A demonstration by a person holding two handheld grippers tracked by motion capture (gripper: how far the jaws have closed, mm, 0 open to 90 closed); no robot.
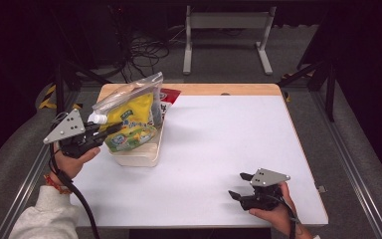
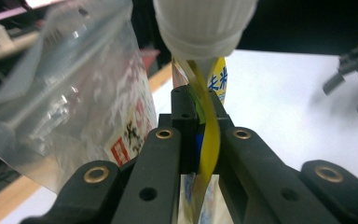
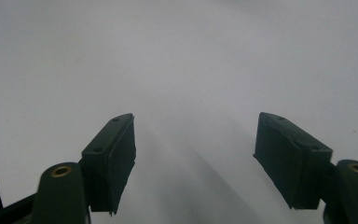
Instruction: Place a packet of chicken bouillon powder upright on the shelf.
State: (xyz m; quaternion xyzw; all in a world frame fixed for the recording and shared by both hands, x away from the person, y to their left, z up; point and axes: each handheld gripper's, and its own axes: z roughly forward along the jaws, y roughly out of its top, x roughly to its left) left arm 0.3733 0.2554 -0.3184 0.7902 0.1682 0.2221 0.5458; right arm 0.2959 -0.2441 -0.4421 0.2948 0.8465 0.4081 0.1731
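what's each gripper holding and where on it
Left gripper pinches the yellow spout pouch by its flat edge below the white cap. Right gripper holds nothing.

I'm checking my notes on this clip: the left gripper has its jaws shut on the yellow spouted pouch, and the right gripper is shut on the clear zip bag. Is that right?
Not quite. The left gripper does have its jaws shut on the yellow pouch, but the right gripper holds nothing: the right gripper view shows its jaws apart over the bare white table. The clear zip bag stands by the pouch, across the table.
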